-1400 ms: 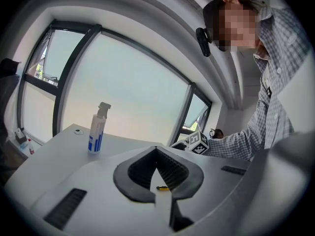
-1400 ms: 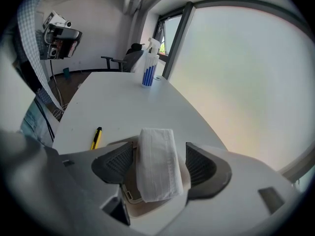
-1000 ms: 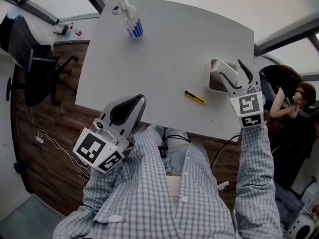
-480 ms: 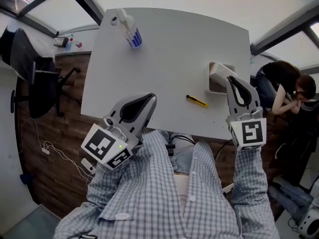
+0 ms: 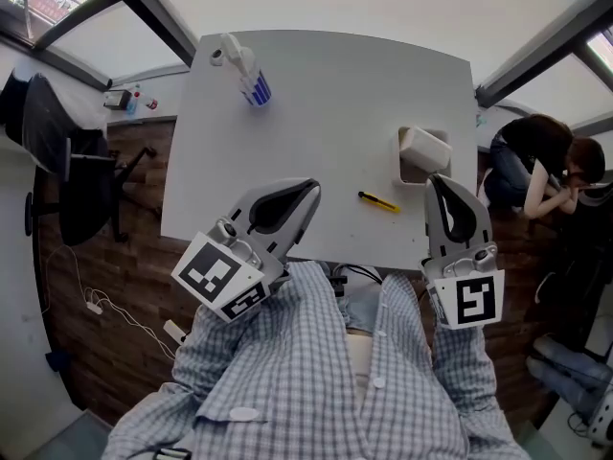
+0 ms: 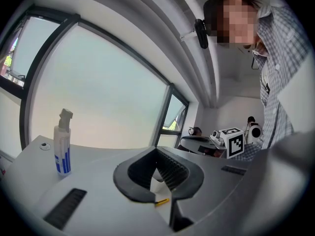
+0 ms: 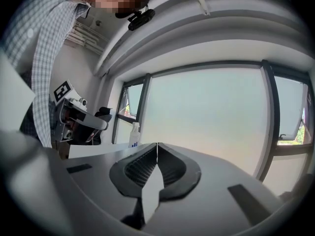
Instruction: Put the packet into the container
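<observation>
1. Table (image 5: 326, 103): white top, bearing every item listed below.
2. Container (image 5: 403, 161): small white tub at the right of the table, towards its near edge.
3. Packet (image 5: 426, 147): white and flat. It lies in the container's mouth and fills most of the opening. Whether it sits fully down inside or rests on the rim cannot be told.
4. Right gripper (image 5: 442, 182): jaws closing to a full meeting, ribbed pads together, nothing between them. It is held over the table's near edge, just on the near side of the container and not touching it.
5. Left gripper (image 5: 308, 192): jaws brought together and empty. It hovers at the near edge, left of centre, well apart from the container.
6. Yellow pen-like item (image 5: 377, 199): lies loose on the table between the two grippers, left of the container. It is no part of the task.
7. Spray bottle (image 5: 251, 70): upright at the far left corner, untouched.
8. Task status, as a judgement: the packet is in the container and neither gripper holds anything, so the placing looks done. At most, the packet may need a check that it has settled inside.
</observation>
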Motion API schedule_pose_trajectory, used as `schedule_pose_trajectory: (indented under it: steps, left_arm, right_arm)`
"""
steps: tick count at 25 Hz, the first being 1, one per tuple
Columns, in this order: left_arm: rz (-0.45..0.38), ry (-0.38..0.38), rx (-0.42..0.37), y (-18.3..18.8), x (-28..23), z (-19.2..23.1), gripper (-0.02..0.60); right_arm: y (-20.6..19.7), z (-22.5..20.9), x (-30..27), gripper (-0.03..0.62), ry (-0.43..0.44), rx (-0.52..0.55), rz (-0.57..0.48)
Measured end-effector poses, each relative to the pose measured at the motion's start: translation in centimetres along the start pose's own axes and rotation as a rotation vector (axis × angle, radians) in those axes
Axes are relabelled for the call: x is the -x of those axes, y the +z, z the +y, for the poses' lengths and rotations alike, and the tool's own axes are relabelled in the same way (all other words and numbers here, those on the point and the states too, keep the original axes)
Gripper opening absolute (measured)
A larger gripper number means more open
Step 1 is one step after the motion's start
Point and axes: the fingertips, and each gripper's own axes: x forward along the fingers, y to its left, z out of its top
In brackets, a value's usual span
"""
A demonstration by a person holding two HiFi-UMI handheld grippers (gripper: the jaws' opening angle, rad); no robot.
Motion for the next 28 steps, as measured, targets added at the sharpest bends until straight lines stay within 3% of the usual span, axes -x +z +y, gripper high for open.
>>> schedule_pose_trajectory:
  steps: [9, 15, 21, 28]
  left_arm:
    - [0.002, -0.030, -0.011, 0.1, -0.9, 0.0, 0.008]
    - [0.008, -0.024, -0.007, -0.1, -0.8, 0.2, 0.007]
    - [0.007, -0.018, -0.006, -0.1, -0.7, 0.4, 0.008]
    - [0.001, -0.013, -0.009, 0.0, -0.7, 0.6, 0.008]
  right_arm:
    - [-0.5, 1.3, 0.6, 0.014, 0.003, -0.070, 0.011]
    - [-0.9, 1.8, 0.4, 0.012, 0.028, -0.023, 0.032]
    - [-1.0, 1.3, 0.3, 0.012, 0.013, -0.072, 0.021]
    - [-0.9, 1.5, 0.2, 0.012, 0.033, -0.043, 0.031]
